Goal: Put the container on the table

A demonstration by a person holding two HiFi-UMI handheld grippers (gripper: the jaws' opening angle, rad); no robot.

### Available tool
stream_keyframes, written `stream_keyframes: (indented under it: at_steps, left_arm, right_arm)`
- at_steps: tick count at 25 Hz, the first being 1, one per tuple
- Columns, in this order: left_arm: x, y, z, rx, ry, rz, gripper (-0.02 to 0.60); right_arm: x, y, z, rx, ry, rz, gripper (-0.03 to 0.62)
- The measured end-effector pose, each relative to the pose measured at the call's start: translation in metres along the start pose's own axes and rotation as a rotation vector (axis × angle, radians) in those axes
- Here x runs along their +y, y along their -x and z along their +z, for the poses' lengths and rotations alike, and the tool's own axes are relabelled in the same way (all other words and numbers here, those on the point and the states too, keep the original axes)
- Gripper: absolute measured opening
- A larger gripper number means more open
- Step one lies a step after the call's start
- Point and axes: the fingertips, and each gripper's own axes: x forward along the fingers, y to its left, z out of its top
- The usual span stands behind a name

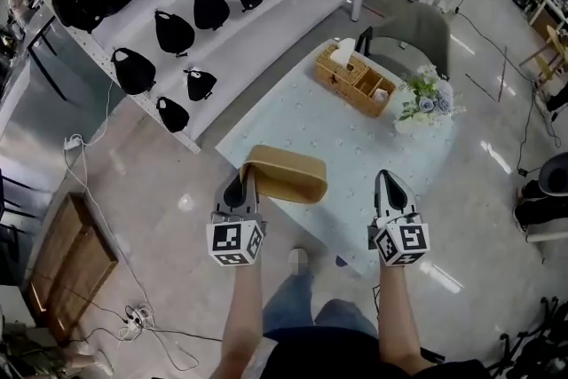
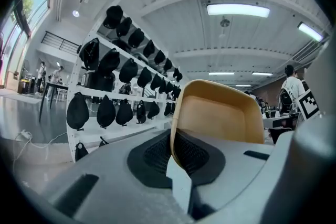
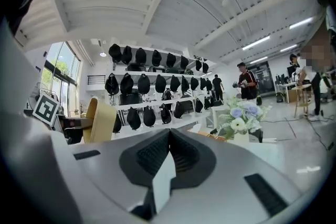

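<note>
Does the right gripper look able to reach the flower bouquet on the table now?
Probably yes. The table between the right gripper and the flower bouquet lies bare, and this gripper holds nothing; its shut jaws must open first.

Pale table (image 1: 306, 130) bears a wicker basket (image 1: 348, 90) and flowers (image 1: 426, 97) (near its far edge)

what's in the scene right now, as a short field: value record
container: tan tray-shaped container, tipped on its edge
left gripper: left gripper shut on the container's rim
right gripper: right gripper shut, nothing between its jaws
table: table with a pale cloth, ahead of both grippers
on table: wicker basket and flowers at the far end
container position: over the table's near edge; contact cannot be told
background: shelf with black bags
</note>
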Motion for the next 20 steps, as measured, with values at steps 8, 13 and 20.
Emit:
stream_keyframes:
  at_steps: [8,13,20]
  left_arm:
    - [0.009,-0.049,0.009,0.016,0.013,-0.042,0.015]
    - [0.004,-0.064,0.013,0.021,0.000,-0.055,0.015]
    - [-0.005,-0.084,0.000,0.086,0.025,-0.069,0.015]
  right_arm:
    - [-0.006,-0.038,0.012,0.013,0.002,-0.022,-0.002]
    - [-0.014,-0.049,0.022,0.004,0.008,-0.013,-0.002]
    - [-0.013,-0.064,0.021,0.038,0.008,0.031,-0.002]
